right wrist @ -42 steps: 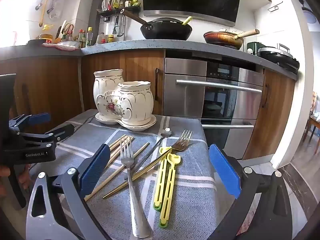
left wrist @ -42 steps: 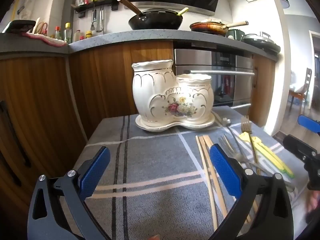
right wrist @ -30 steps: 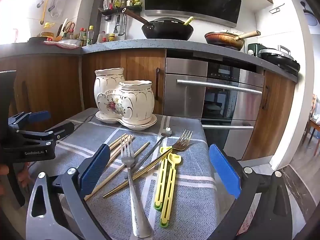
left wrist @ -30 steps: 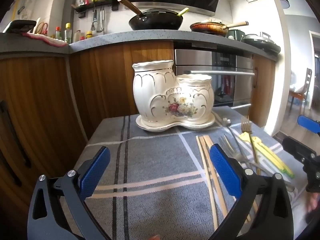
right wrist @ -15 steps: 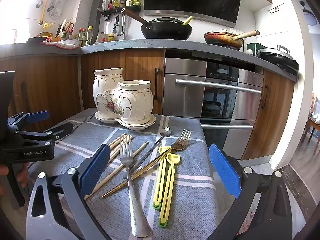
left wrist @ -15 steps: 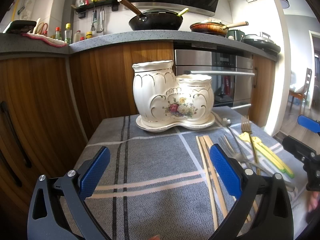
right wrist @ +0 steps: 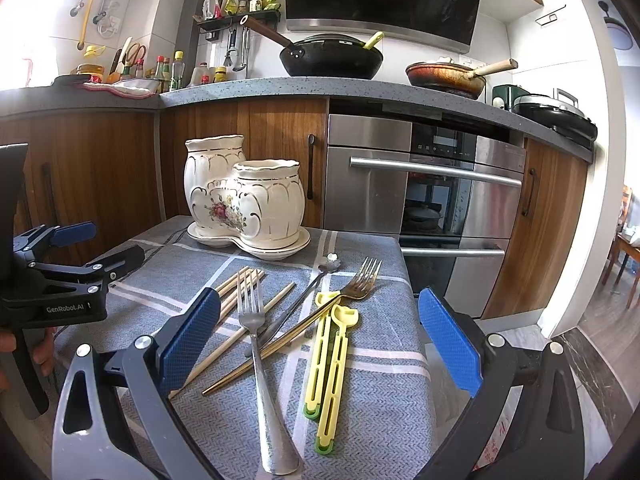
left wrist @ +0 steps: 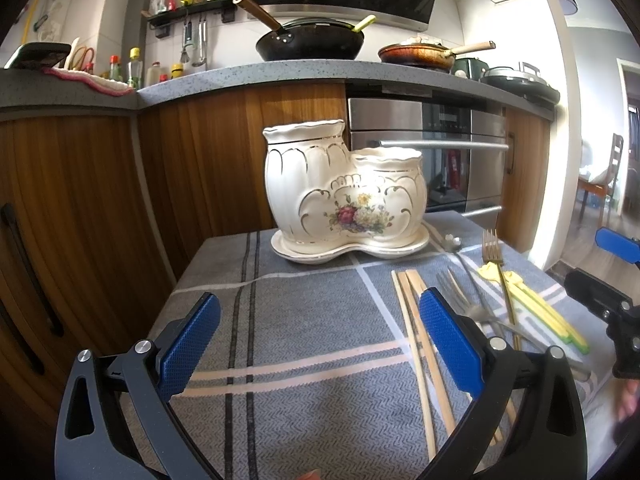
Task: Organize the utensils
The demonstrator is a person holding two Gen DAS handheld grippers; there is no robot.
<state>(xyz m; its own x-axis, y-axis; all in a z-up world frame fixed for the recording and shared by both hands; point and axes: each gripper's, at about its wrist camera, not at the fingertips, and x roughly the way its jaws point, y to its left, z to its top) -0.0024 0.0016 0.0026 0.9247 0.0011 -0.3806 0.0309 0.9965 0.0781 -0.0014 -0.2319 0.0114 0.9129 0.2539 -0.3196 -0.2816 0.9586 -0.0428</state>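
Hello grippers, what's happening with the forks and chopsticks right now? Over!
Left gripper and right gripper open, empty. Forks, chopsticks loose on cloth; ceramic holder looks empty. Nothing blocking.

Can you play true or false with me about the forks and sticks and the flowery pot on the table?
1. The white ceramic holder already has forks standing in it. False: no utensil shows above its rims; they all lie on the grey cloth.
2. The silver fork lies across the gold fork. True.
3. The right gripper is squeezing the yellow tongs. False: its fingers are spread wide and hold nothing.
4. The wooden chopsticks lie flat on the cloth. True.
5. The left gripper is open and empty. True.
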